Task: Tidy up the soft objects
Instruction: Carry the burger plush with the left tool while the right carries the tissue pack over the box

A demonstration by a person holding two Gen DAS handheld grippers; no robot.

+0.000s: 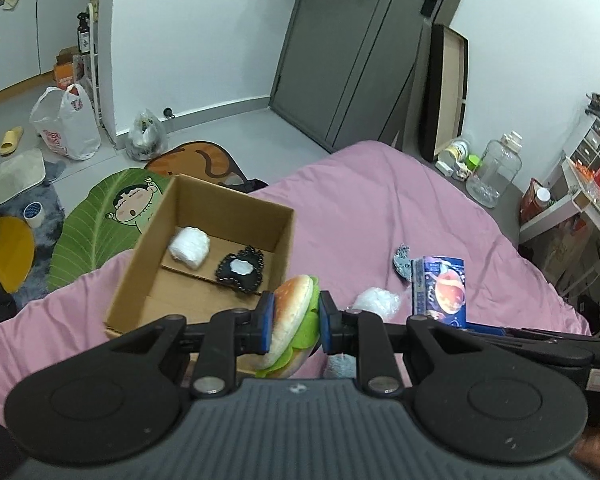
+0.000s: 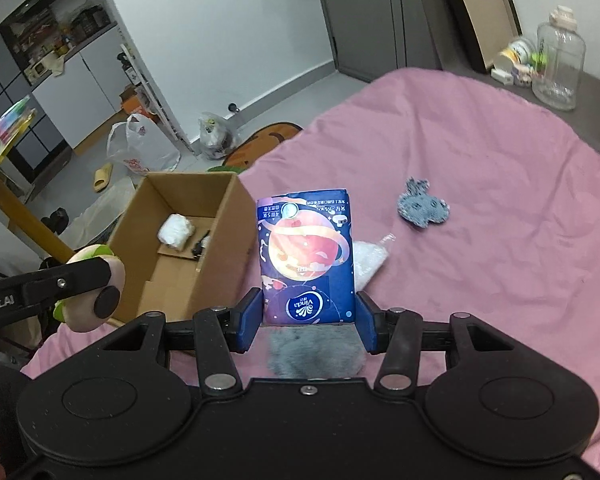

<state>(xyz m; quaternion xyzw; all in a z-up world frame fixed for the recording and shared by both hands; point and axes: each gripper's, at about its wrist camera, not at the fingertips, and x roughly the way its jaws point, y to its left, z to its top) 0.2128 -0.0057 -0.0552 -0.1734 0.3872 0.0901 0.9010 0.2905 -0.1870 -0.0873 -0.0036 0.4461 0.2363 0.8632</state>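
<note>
My left gripper (image 1: 296,320) is shut on a soft toy burger (image 1: 292,324), held above the pink bed just right of the open cardboard box (image 1: 148,252). The box holds a white bundle (image 1: 190,247) and a black beaded piece (image 1: 241,270). My right gripper (image 2: 306,320) is shut on a blue tissue pack (image 2: 306,256), upright above the bed. A white plastic-wrapped lump (image 2: 368,260) lies behind the pack. A grey knitted toy (image 2: 422,208) lies further right. A grey fluffy piece (image 2: 314,350) lies under the right gripper.
The pink bed (image 2: 480,280) fills the right side. Beyond its edge are floor mats (image 1: 100,216), plastic bags (image 1: 66,124), a grey door (image 1: 352,48), a clear jug (image 1: 496,168) and shelves (image 1: 580,184) at far right.
</note>
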